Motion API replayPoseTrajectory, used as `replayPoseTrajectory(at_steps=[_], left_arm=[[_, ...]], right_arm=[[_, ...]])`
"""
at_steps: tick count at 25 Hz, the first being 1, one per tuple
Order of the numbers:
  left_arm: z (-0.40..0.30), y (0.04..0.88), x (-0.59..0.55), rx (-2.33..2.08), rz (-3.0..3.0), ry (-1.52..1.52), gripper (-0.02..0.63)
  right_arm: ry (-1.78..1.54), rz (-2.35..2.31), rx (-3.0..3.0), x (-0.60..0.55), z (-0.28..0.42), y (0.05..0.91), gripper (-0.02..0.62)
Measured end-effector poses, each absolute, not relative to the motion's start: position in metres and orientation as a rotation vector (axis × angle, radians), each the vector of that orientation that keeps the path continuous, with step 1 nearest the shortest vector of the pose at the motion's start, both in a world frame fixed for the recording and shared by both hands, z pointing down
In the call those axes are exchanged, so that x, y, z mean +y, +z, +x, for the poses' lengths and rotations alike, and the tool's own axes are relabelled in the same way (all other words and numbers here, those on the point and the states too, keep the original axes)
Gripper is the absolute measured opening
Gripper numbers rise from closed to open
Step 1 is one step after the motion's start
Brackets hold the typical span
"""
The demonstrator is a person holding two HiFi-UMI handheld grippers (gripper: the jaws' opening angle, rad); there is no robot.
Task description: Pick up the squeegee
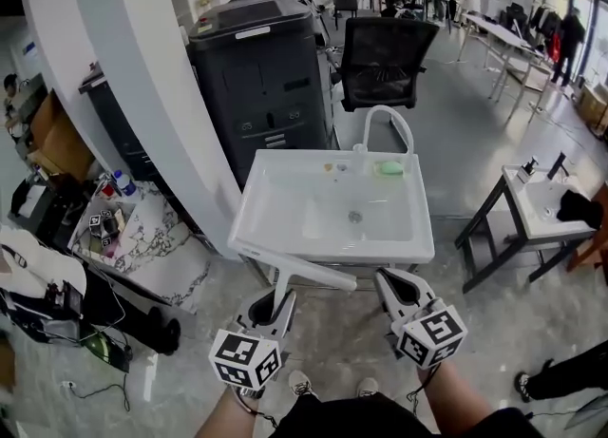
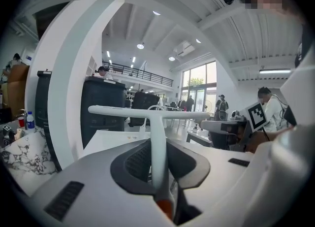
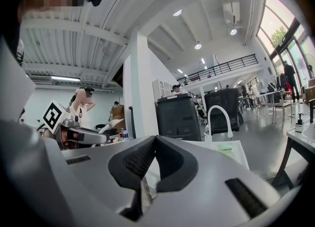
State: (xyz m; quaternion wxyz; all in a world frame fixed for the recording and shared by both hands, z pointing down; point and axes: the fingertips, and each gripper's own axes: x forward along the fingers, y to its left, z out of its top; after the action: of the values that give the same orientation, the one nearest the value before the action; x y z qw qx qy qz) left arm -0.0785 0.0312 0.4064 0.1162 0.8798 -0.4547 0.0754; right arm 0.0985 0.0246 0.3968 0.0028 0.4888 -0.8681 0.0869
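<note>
A white T-shaped squeegee (image 1: 306,272) stands out of my left gripper (image 1: 275,301), which is shut on its handle. In the left gripper view the handle (image 2: 157,147) runs up between the dark pads, with the long blade bar (image 2: 147,113) level across the top. The squeegee hangs in the air just in front of the white sink (image 1: 275,237). My right gripper (image 1: 392,286) is beside it on the right, and in the right gripper view its jaws (image 3: 153,141) meet at the tips with nothing held.
The sink has a curved white faucet (image 1: 389,123) and a green sponge (image 1: 390,168) at its back. Behind it stand a black machine (image 1: 256,85) and an office chair (image 1: 385,61). A white column (image 1: 142,94) and floor clutter (image 1: 104,227) lie left, a small sink stand (image 1: 532,208) right.
</note>
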Motion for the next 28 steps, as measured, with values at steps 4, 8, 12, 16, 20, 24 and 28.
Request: replayPoseTrajectory(at_steps=[4, 8, 12, 16, 20, 24, 28], left_arm=[[-0.071, 0.407, 0.044, -1.365, 2.567, 0.224, 0.078], [-0.07, 0.405, 0.052, -1.392, 2.554, 0.21, 0.078], [-0.068, 0.403, 0.058, -1.398, 2.549, 0.208, 0.078], [-0.068, 0.403, 0.063, -1.405, 2.55, 0.211, 0.078], [-0.07, 0.4, 0.063, -1.416, 2.551, 0.215, 0.078], [-0.074, 0.399, 0.062, -1.426, 2.551, 0.221, 0.078], [-0.076, 0.398, 0.058, -1.424, 2.549, 0.221, 0.078]], right_arm=[[0.273, 1.501, -2.745, 0.035, 0.105, 0.398, 0.017], [0.258, 1.473, -2.759, 0.042, 0.106, 0.396, 0.017], [0.251, 1.456, -2.764, 0.046, 0.105, 0.394, 0.017], [0.253, 1.448, -2.77, 0.05, 0.105, 0.395, 0.017], [0.254, 1.448, -2.776, 0.05, 0.105, 0.395, 0.017], [0.254, 1.447, -2.783, 0.048, 0.102, 0.394, 0.017], [0.255, 1.447, -2.783, 0.045, 0.1, 0.392, 0.017]])
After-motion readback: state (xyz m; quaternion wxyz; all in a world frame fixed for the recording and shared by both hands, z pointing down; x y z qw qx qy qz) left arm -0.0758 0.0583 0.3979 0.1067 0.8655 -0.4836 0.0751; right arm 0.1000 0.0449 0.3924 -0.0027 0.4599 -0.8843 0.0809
